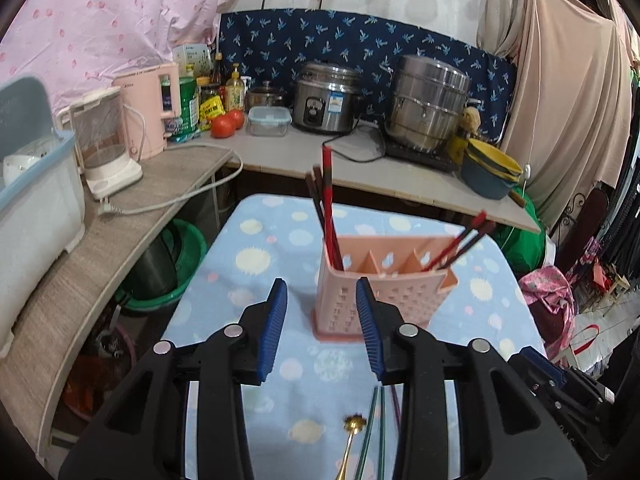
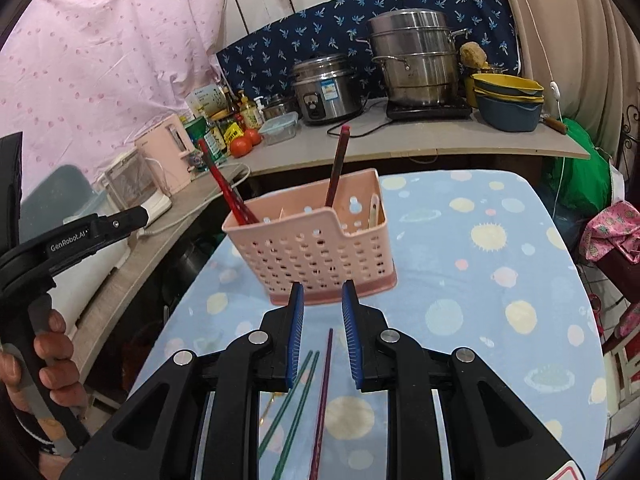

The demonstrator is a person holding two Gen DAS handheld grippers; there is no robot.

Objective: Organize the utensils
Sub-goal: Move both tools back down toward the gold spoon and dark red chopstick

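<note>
Chopsticks: red pairs (image 1: 329,200) already stand in pink caddy (image 2: 308,240) mid-table. Green pair (image 2: 296,400) and purple stick (image 2: 322,400) lie loose near table's near edge. Left claw (image 1: 322,320) and right claw (image 2: 322,312) both spread, empty. Step: reaching for loose sticks. Next: lower right claw, pinch purple stick.

A pink perforated holder (image 2: 312,248) stands on a light blue cloth (image 2: 480,280) dotted with yellow, white and pink spots. Red chopsticks (image 2: 224,188) sit inside. Green chopsticks (image 2: 296,400) and one purple chopstick (image 2: 323,392) lie near the cloth's front edge.
</note>
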